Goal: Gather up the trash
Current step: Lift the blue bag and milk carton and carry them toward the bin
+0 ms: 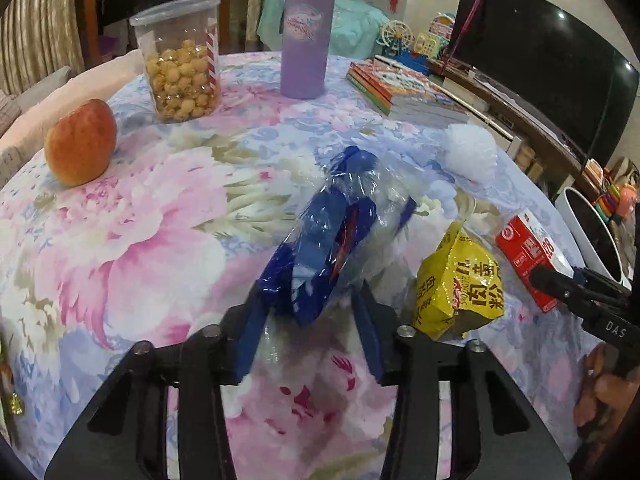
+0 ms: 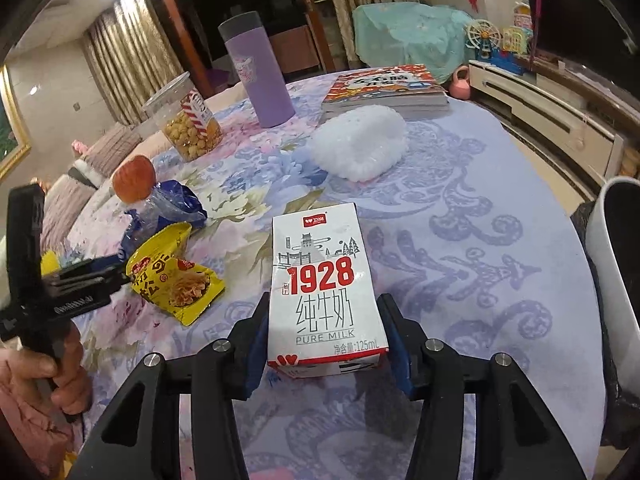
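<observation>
The left gripper [image 1: 312, 300] has its two blue fingers on either side of a crinkly blue and clear wrapper [image 1: 332, 236]. The fingers look like they squeeze the near end of the wrapper, and the rest of it sticks up and away over the table. The right gripper [image 2: 324, 328] has a small milk carton [image 2: 320, 292] between its fingers. The carton lies flat on the tablecloth [image 2: 460, 280] with its red numbers facing up. The fingers sit close at both sides of it, but I cannot tell if they press on it. Just beside the blue wrapper is a yellow snack bag [image 1: 456, 284], torn open and lying on the cloth. In the left view the milk carton shows just past the yellow bag, with the right gripper at it. Farther out there is a fluffy white lump [image 2: 360, 144] near the middle of the table. An apple [image 1: 80, 142] sits at the left edge. Behind it stands a clear tub of popcorn [image 1: 180, 60], and next to that a tall purple cup [image 1: 306, 36]. A stack of books [image 1: 404, 92] lies at the far right side. A white bin [image 2: 616, 272] stands off the table's right edge, near the milk carton. A hand [image 2: 60, 376] holds the left gripper's handle.
</observation>
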A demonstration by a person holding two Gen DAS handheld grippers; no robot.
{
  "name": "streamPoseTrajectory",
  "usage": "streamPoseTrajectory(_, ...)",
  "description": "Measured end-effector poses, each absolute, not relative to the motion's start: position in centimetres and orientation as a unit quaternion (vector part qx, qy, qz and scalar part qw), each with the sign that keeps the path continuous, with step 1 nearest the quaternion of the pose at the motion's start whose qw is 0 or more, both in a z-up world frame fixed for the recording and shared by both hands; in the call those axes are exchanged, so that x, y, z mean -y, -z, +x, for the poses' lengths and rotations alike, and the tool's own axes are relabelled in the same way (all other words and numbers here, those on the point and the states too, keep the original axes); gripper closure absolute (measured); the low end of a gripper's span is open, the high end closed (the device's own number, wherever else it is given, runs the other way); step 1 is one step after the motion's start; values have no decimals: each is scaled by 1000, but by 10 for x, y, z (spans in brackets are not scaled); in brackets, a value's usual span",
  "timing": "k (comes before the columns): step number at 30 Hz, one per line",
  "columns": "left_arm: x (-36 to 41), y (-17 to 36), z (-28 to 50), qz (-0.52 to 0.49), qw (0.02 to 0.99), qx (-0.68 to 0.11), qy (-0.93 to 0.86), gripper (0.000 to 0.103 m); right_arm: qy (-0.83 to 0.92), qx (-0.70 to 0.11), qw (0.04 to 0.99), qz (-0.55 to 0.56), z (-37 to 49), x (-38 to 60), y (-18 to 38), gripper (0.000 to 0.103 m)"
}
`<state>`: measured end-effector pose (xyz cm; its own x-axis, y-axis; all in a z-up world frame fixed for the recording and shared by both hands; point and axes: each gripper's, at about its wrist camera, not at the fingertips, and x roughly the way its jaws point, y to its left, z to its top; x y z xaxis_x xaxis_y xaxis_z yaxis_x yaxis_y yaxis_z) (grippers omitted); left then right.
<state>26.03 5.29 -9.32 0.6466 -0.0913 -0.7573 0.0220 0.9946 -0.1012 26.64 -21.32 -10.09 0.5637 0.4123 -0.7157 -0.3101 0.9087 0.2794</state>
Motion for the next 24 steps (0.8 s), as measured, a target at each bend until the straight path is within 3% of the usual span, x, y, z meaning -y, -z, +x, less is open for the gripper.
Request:
streamPoseTrajectory(10, -53, 59, 241, -63, 922, -382, 25, 69, -201, -401, 889, 88, 248, 235, 85, 55)
streamPoseTrajectory(24, 27, 40, 230, -42, 919, -378, 107, 69, -181, -381, 900, 113, 221, 278, 70, 55)
